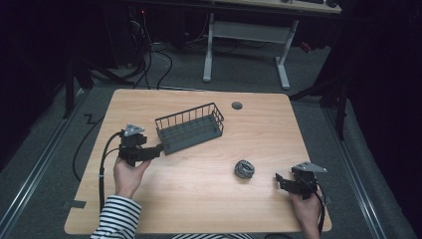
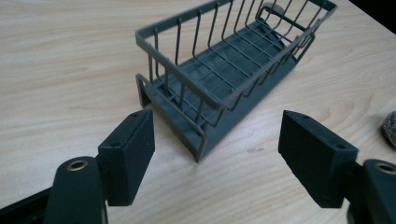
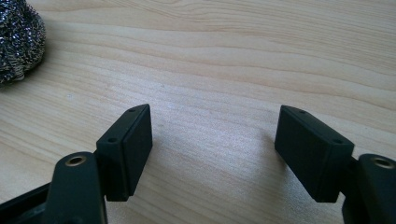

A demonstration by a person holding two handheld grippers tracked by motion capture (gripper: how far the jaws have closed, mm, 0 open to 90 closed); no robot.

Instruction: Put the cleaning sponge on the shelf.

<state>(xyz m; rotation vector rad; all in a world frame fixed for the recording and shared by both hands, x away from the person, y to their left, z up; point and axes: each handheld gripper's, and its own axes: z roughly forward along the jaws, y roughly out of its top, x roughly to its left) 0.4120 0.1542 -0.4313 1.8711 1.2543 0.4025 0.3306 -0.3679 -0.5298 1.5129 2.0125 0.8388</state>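
Wooden table work looks barely begun. Left gripper hangs with jaws wide at the near end of the empty wire basket, gripping nothing. Right of the basket, the steel scourer lies untouched; beyond it, right gripper hovers low, wide, empty.

Dim surroundings (tabletop evenly lit)

looks like a lab or recording workroom here: a bare light-wood table on grey carpet, black cables snaking across the floor behind it, a white-legged desk at the back, dark stands flanking the sides, and the room around it all kept dim.
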